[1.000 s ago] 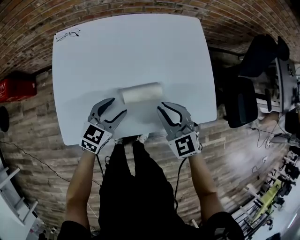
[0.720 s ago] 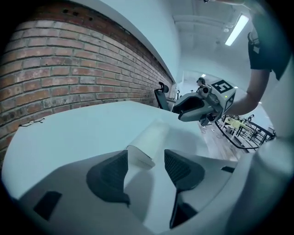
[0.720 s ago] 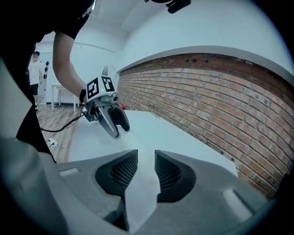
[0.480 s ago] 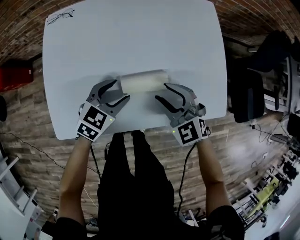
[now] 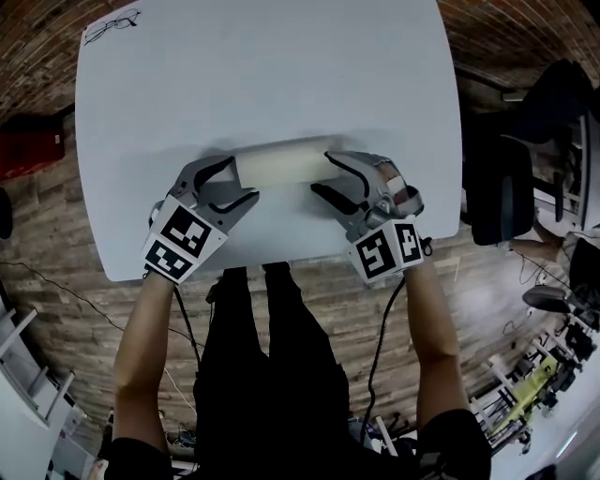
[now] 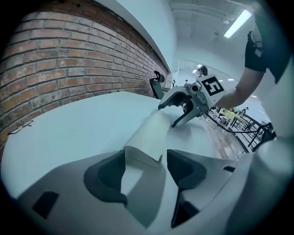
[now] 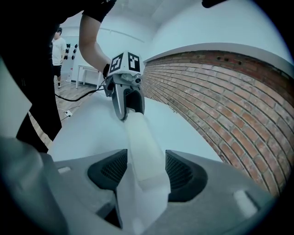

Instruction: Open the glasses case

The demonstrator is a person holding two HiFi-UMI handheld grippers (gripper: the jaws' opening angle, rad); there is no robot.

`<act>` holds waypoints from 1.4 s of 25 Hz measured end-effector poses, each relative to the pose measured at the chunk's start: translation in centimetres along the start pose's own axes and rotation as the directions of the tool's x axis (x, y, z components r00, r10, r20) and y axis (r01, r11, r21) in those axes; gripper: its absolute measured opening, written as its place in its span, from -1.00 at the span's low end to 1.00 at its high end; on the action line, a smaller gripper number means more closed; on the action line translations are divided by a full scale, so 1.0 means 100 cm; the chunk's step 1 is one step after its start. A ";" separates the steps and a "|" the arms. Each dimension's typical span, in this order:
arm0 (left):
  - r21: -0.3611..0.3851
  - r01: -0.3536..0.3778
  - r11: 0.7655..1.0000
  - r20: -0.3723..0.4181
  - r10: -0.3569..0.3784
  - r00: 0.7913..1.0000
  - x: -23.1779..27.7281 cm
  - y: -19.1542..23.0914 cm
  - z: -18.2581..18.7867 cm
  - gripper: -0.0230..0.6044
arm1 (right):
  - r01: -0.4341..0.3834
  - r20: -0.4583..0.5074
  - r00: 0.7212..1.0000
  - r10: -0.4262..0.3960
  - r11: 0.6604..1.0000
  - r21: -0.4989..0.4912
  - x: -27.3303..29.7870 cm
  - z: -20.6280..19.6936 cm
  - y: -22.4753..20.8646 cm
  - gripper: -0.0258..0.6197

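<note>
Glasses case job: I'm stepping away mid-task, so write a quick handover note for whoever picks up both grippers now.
Glasses case: lies closed, crosswise on the white table.
Left gripper: open, jaws have just been opening, one end of the case between them.
Right gripper: open, jaws have just been opening, the other end between them.
Done: a gripper placed at each end.
Left: grip the case and open the lid.

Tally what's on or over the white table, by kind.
Glasses case: 1
Pair of glasses, far corner: 1
Grippers: 2 (left gripper, right gripper; the jaws of both have just been opening, with one end of the case between each pair)
Total: 4
</note>
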State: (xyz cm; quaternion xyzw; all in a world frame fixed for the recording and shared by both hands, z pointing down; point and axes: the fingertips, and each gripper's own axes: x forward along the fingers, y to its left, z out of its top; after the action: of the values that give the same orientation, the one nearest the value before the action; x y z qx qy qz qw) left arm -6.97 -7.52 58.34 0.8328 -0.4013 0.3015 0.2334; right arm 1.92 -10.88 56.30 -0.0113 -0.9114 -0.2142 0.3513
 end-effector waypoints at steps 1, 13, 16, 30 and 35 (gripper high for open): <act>0.001 0.003 1.000 -0.007 -0.003 1.000 0.001 0.000 0.000 -0.08 | 0.000 0.000 1.000 0.000 1.000 -0.001 0.000 -0.001 0.000 -0.17; 0.018 -0.024 1.000 -0.037 0.025 0.999 0.001 0.002 -0.004 -0.14 | -0.020 0.020 1.000 0.019 0.999 0.029 0.004 -0.002 -0.002 -0.17; 0.014 -0.019 1.000 -0.031 0.020 0.999 0.001 0.001 -0.004 -0.14 | -0.016 0.027 1.000 0.015 0.999 0.040 0.003 -0.002 -0.003 -0.17; 0.029 -0.042 0.999 -0.034 0.043 0.998 0.003 0.001 -0.003 -0.14 | -0.039 0.065 0.997 0.031 0.993 0.115 0.000 0.001 -0.009 -0.17; 0.035 -0.047 0.998 -0.031 0.048 0.998 0.003 0.001 -0.003 -0.14 | -0.062 0.097 0.994 0.046 0.984 0.166 -0.002 0.004 -0.015 -0.17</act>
State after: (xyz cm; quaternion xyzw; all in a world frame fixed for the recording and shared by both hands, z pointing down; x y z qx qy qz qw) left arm -7.00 -7.55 58.76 0.8221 -0.4119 0.3269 0.2182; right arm 1.56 -12.01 55.29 -0.0163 -0.9409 -0.1258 0.3139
